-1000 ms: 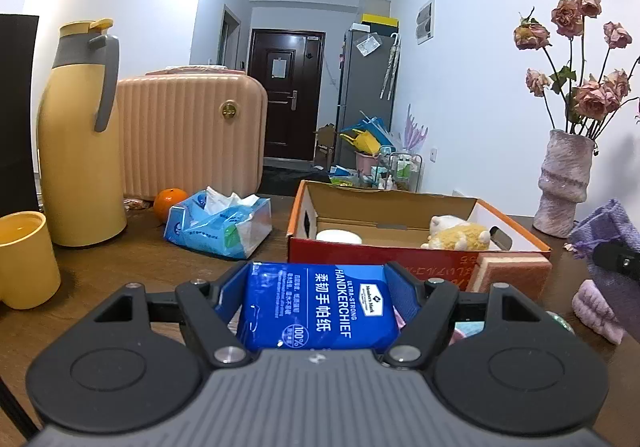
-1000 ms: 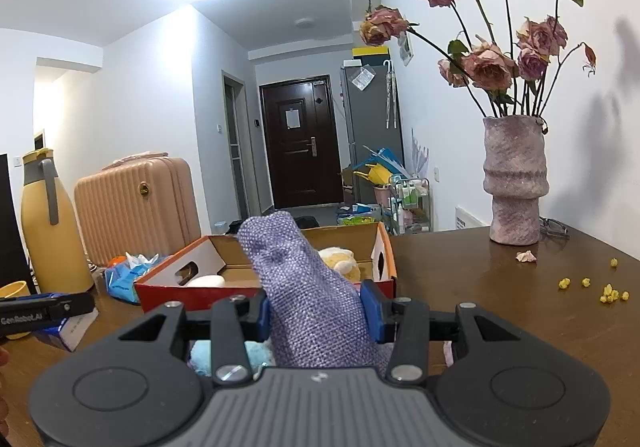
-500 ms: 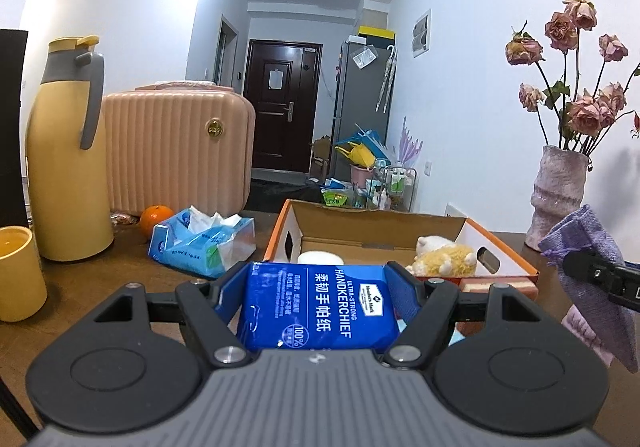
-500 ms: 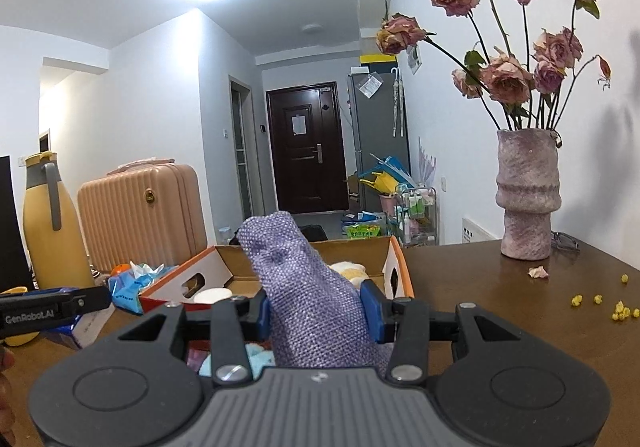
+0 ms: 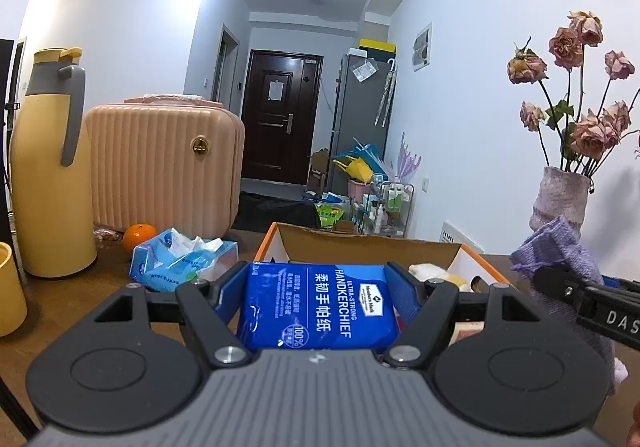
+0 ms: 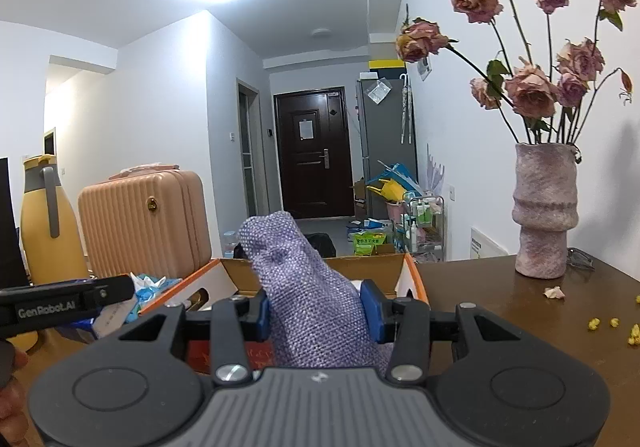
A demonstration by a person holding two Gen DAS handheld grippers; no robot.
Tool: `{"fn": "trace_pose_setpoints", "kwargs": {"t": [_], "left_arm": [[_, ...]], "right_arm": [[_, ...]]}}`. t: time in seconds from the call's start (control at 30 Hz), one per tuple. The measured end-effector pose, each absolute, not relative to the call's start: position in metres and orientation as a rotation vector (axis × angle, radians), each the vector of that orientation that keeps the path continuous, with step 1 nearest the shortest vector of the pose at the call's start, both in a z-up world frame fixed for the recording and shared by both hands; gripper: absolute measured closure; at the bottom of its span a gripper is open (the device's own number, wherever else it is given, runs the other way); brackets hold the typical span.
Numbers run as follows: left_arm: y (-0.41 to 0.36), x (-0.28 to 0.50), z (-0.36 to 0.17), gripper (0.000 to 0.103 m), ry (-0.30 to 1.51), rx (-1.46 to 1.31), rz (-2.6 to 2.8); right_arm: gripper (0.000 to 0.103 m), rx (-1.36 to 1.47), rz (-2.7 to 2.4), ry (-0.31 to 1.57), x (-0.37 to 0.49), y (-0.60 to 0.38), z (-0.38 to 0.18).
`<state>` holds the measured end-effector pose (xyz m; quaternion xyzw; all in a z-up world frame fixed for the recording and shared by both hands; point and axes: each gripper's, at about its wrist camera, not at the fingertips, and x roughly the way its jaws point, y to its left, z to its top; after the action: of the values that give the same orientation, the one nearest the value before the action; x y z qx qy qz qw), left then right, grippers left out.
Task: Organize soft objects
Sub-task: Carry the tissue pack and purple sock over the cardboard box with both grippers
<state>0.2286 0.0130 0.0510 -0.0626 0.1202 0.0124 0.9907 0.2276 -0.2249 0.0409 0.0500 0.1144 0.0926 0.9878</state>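
- Two grippers are level with each other above a dark wooden table (image 6: 500,299), each clamped on something soft.
- Between them and the far side of the table stands an open cardboard box (image 5: 360,247) with orange edges; it lies directly ahead of both grippers, its near wall hidden behind their bodies.
- Left of the box lies a torn blue tissue pack (image 5: 180,263), with an orange (image 5: 138,237) just behind it, then a ribbed peach suitcase (image 5: 160,167), a tall yellow flask (image 5: 48,183) with a grey handle, and a yellow cup (image 5: 10,291) at the table's left edge.
- Right of the box, a rough pink vase (image 6: 546,207) holds dried roses (image 6: 528,87); a fallen petal and yellow crumbs (image 6: 612,325) lie on the table near it.
- The left gripper (image 5: 318,307) has its blue pads pressed on both sides of a blue handkerchief pack (image 5: 318,307) printed "ULTRA-STRONG HANDKERCHIEF", "Member's Mark" and "100%", plus Chinese characters.
- The right gripper (image 6: 316,311) is pinched tight on a purple knitted cloth (image 6: 308,287), which stands up between its pads and hangs below.
- One finger of the left gripper reads "GenRobot.AI" in the right wrist view; the right one shows "DAS", cut off by the frame edge.
- Inside the box a cream plush toy (image 5: 432,273) shows; the rest is hidden.
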Motion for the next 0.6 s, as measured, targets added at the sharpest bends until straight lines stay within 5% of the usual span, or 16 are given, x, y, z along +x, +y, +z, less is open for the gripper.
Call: {"fn": "trace_pose_setpoints", "kwargs": {"t": [0.6], "left_arm": [[0.017,0.267,0.061,0.029,0.211,-0.167,0.053]], "right_arm": [[0.06,0.1,0.186,0.235,0.267,-0.215,0.047]]}}
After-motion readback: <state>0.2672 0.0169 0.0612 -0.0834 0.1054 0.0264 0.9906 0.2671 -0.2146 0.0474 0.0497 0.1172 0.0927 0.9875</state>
